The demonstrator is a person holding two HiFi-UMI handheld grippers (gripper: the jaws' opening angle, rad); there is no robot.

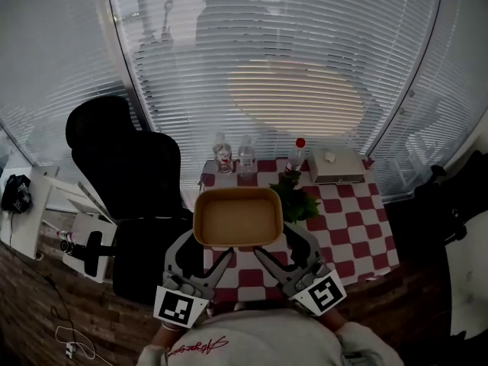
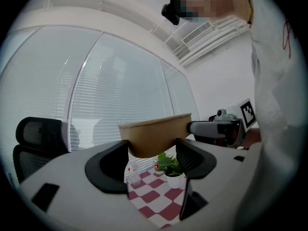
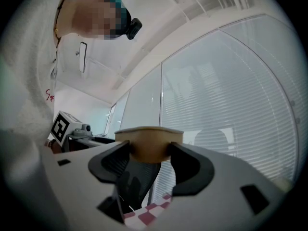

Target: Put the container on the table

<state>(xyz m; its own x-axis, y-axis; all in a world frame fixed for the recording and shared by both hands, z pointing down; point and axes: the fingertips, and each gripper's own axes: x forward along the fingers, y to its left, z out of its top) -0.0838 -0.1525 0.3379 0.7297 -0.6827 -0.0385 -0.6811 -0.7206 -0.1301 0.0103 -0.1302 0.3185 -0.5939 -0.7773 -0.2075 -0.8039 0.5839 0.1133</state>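
Note:
A tan, empty, rounded-rectangular paper container [image 1: 238, 218] hangs in the air over the near edge of the red-and-white checked table [image 1: 366, 235]. My left gripper [image 1: 202, 252] is shut on its near-left corner and my right gripper [image 1: 282, 250] on its near-right corner. In the left gripper view the container [image 2: 154, 134] sits wedged between the black pads of that gripper [image 2: 151, 158], with the right gripper's body beyond it. The right gripper view has the container [image 3: 149, 143] pinched the same way by the right gripper [image 3: 149, 160].
On the table stand a green potted plant [image 1: 296, 197], two clear water bottles [image 1: 222, 155], a red-capped bottle [image 1: 296, 155] and a white box [image 1: 337, 166]. A black office chair [image 1: 126, 158] stands to the left. Blind-covered windows close the far side.

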